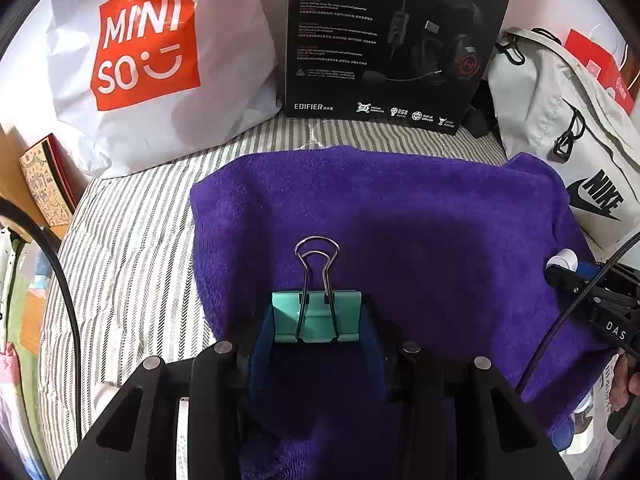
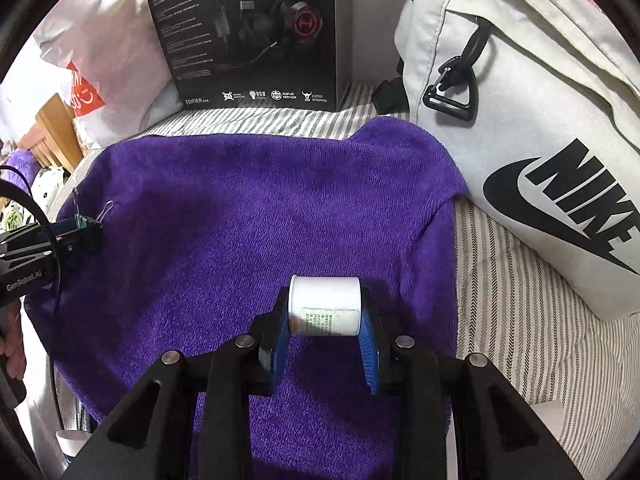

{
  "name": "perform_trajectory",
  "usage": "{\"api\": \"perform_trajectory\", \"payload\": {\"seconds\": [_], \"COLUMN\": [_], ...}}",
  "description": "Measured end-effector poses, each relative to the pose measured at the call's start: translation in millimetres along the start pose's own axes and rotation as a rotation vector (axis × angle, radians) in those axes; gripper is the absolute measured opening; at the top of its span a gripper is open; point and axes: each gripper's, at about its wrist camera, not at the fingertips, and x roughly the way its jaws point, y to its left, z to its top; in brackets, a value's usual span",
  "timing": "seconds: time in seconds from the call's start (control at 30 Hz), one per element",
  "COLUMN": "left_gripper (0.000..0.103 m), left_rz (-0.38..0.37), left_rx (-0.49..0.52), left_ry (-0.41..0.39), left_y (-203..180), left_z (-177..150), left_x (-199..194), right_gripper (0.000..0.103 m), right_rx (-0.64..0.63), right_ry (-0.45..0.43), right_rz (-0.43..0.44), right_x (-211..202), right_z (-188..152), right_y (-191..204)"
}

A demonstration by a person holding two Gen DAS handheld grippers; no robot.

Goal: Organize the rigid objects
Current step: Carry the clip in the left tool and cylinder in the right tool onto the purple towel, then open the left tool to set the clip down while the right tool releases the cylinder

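Over the purple towel: both tongs hang above it, each with something clamped
Left tongs (image 1: 318, 320): closed on a teal binder clip (image 1: 316, 316), pads pressing its two sides, wire handles pointing forward over the towel's middle
Right tongs (image 2: 325, 320): closed on a small white bottle (image 2: 325, 304) held crosswise, its ends against the blue pads, printed label facing the camera
Towel (image 2: 248, 208): spread on a striped bedsheet (image 2: 512, 280); its far edge stops short of the headphone box (image 2: 248, 32), leaving a strip of bare sheet between
Right edge: towel's corner touches the white Nike bag (image 2: 540, 160), which leans over that side
Left edge: striped sheet shows beside the towel, then a Miniso shopping bag (image 1: 148, 60) at the far left corner
Open room: the towel's centre, between the two tongs, is bare fabric
Spacing: the tongs are well apart, one near each side edge
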Motion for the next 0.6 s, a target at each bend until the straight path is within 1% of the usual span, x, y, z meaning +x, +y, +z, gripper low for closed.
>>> {"api": "perform_trajectory", "payload": {"seconds": [0.2,0.33,0.37,0.43,0.47,0.5,0.6], "left_gripper": [0.039,0.039,0.039,0.040,0.040,0.041,0.047], "left_rz": [0.037,0.034,0.033,0.036,0.036,0.033,0.026], "left_rx": [0.041,0.038,0.039,0.040,0.038,0.038,0.039], "left_ry": [0.008,0.010,0.010,0.008,0.008,0.008,0.010], "left_y": [-8.7,-8.0,-8.2,-8.9,-9.0,-9.0,-10.5], "left_z": [-3.3,-3.1,-3.3,-3.9,-4.0,-4.2,-5.0], "left_x": [5.7,6.6,7.0,7.3,7.6,7.7,8.1], "right_gripper": [0.031,0.032,0.035,0.042,0.048,0.052,0.060], "right_rx": [-0.021,-0.028,-0.028,-0.029,-0.030,-0.030,-0.040], "right_ry": [-0.006,-0.013,-0.014,-0.018,-0.019,-0.020,-0.017], "right_rz": [-0.012,-0.010,-0.005,0.012,0.017,0.021,0.010], "right_x": [0.1,0.4,0.8,0.4,0.5,0.3,1.0], "right_z": [-1.2,-2.0,-1.9,-3.5,-4.2,-4.9,-5.4], "right_y": [1.5,1.5,1.3,1.5,2.0,2.5,5.4]}}
